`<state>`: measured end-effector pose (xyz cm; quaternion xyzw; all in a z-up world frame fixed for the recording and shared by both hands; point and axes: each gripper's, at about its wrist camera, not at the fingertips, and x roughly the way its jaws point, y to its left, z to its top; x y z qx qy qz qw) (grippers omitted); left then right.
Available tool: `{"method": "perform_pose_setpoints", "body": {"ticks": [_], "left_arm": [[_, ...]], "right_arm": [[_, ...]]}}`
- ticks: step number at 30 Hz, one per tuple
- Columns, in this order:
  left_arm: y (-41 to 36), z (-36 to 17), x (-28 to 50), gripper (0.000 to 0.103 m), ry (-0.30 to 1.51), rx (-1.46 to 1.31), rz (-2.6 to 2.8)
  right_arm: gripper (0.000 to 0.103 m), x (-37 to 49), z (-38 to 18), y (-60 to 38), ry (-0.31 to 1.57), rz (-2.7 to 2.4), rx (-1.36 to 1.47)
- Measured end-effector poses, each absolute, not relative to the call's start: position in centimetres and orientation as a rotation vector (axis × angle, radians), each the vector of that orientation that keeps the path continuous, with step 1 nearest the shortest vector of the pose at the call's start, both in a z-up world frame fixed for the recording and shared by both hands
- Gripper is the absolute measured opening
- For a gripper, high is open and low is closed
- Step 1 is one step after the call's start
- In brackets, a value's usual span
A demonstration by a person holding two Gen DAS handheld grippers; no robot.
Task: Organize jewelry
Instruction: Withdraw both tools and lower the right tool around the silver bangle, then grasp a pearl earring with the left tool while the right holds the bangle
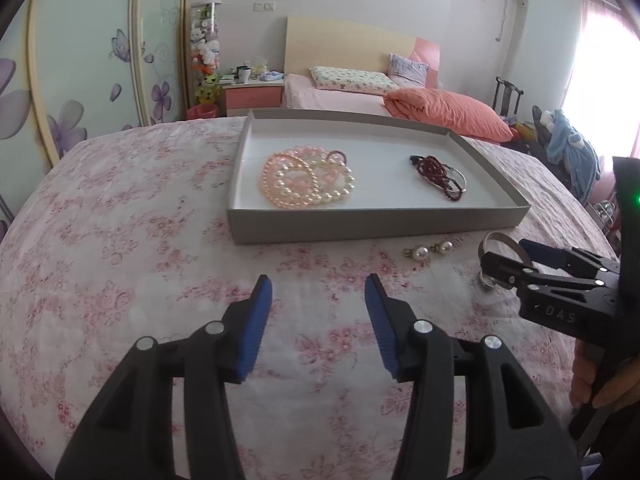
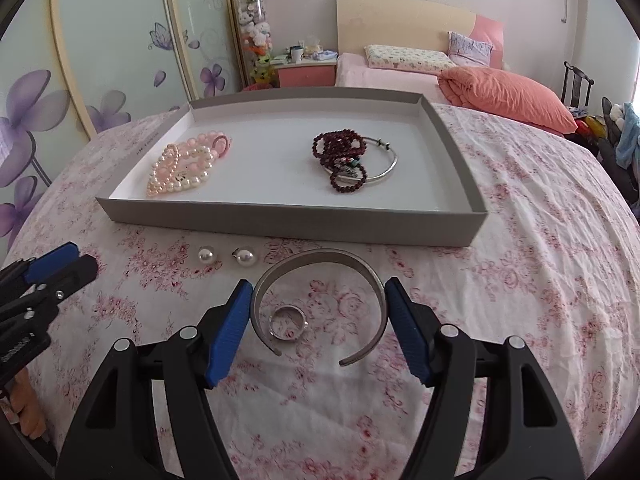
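A grey shallow tray (image 2: pixel 280 222) stands on the pink floral cloth. It holds pink and white pearl bracelets (image 2: pixel 180 172) at its left, with dark red beads (image 2: pixel 340 152) and a thin silver bangle (image 2: pixel 390 164) at its right. In front of the tray lie two pearl earrings (image 2: pixel 207 256) and a small silver ring (image 2: pixel 288 322). My right gripper (image 2: pixel 318 292) is shut on a wide silver cuff (image 2: pixel 320 256), a blue pad touching each side; the ring lies inside the cuff's arc. To the left of the earrings, my left gripper (image 1: pixel 319 284) hangs open over bare cloth with nothing between its fingers.
The floral cloth (image 1: pixel 140 260) spreads wide to the left and in front of the tray. Behind it stand a bed with an orange quilt (image 1: pixel 444 112), a pink nightstand (image 1: pixel 254 94) and a flowered wardrobe (image 1: pixel 80 80). A person's hand (image 1: pixel 600 380) holds the right gripper.
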<state>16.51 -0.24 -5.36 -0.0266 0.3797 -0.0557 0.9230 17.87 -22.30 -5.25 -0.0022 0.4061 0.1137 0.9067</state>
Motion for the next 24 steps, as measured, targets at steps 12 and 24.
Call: {"method": "perform_pose_setpoints", "body": {"ticks": [12, 24], "left_arm": [[-4.5, -6.6, 18.6, 0.049, 0.847, 0.005, -0.196], [-6.8, -7.6, 20.5, 0.049, 0.887, 0.039, -0.208]], "right_arm": [[0.068, 16.1, -6.4, -26.1, 0.902, 0.178, 0.010], [0.068, 16.2, -6.9, -25.9, 0.900, 0.167, -0.032]]}}
